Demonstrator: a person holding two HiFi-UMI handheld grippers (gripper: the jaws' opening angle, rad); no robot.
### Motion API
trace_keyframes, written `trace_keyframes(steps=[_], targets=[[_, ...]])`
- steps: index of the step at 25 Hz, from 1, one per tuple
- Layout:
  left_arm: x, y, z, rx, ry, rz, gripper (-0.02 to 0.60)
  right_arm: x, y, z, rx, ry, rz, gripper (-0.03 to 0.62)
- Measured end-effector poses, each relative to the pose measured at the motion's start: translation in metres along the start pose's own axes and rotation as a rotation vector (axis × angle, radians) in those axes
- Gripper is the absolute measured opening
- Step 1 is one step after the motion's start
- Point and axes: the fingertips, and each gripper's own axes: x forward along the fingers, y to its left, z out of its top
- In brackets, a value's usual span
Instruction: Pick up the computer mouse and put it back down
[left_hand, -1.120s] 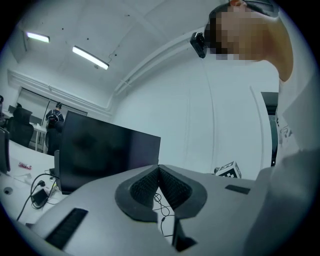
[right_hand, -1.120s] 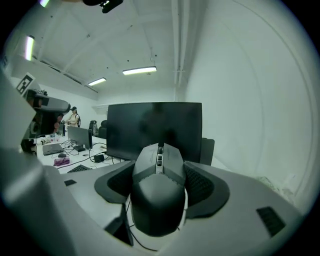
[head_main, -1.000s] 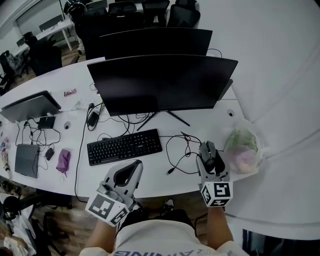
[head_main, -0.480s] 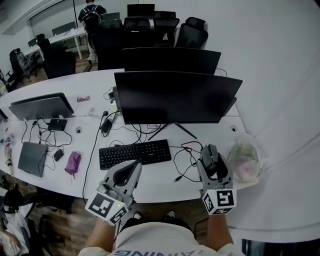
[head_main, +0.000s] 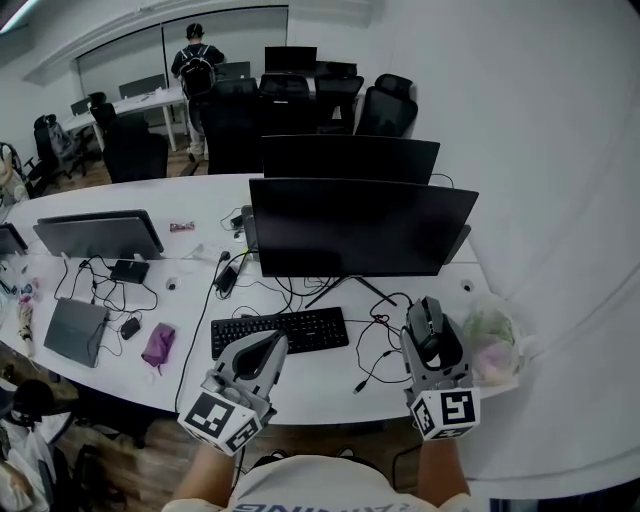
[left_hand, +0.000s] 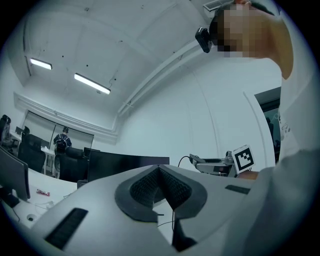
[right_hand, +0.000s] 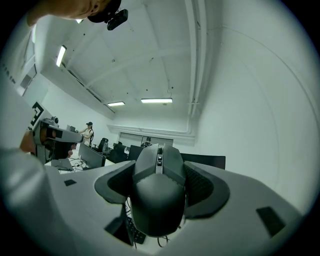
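Note:
A black computer mouse (head_main: 432, 331) (right_hand: 158, 192) sits clamped between the jaws of my right gripper (head_main: 430, 335) (right_hand: 159, 187), lifted above the white desk (head_main: 320, 375) near its front right edge. Its cable (head_main: 378, 345) trails down to the desk. My left gripper (head_main: 262, 352) (left_hand: 159, 187) hovers at the desk's front edge, just below the black keyboard (head_main: 279, 331). Its jaws are shut together with nothing between them. Both grippers tilt upward, so their own views show mostly ceiling.
Two black monitors (head_main: 362, 228) stand behind the keyboard. A plastic bag (head_main: 488, 335) lies right of the mouse. A laptop (head_main: 98, 232), tablet (head_main: 70, 330), pink pouch (head_main: 157, 345) and cables lie at the left. Office chairs (head_main: 385, 110) and a person (head_main: 197, 75) are beyond.
The head view has tilted up, showing more of the room. Both grippers keep their places near the desk front, with the mouse still held in the right one.

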Motion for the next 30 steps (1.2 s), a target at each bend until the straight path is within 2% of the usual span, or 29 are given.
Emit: trace_keyframes(steps=[8, 12, 21, 30], targets=[[-0.0023, -0.0011, 0.0022, 0.021, -0.013, 0.012, 0.005, -0.0013, 0.0009, 0.0081, 0.0, -0.018, 0.002, 0.307], [-0.0009, 0.0008, -0.0022, 0.03, 0.007, 0.025, 0.005, 0.0001, 0.0014, 0.0049, 0.002, -0.011, 0.016, 0.307], [-0.0006, -0.0023, 0.0032, 0.008, -0.027, 0.009, 0.005, 0.0015, 0.0004, 0.0025, 0.016, -0.002, 0.021, 0.307], [-0.0001, -0.0077, -0.0007, 0.004, -0.012, 0.008, 0.005, -0.0005, -0.002, -0.0006, 0.016, 0.007, 0.024, 0.307]])
